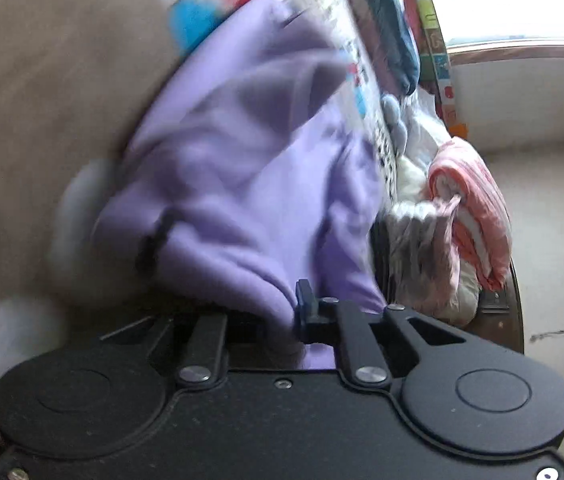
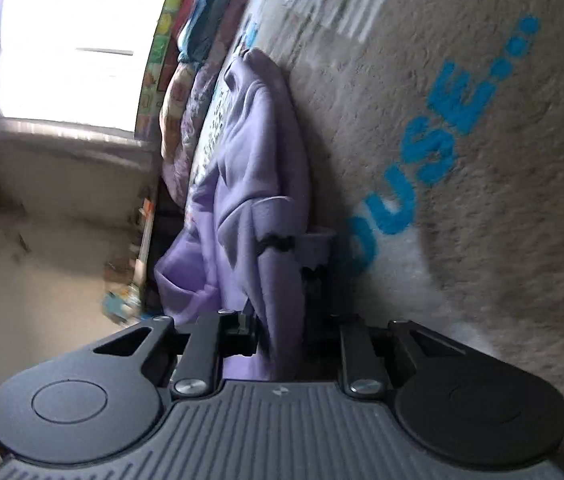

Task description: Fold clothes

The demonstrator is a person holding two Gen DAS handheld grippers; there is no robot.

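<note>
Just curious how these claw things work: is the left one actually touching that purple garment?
Touching. In the left wrist view the purple garment runs down between the left gripper fingers, pinched against the finger.

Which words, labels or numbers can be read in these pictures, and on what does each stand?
"USE..." in blue letters, start hidden: on the beige fleece blanket.
Black print on the blanket's white band: too blurred to read.
Coloured squares on the bed's edge strip: unreadable.
</note>
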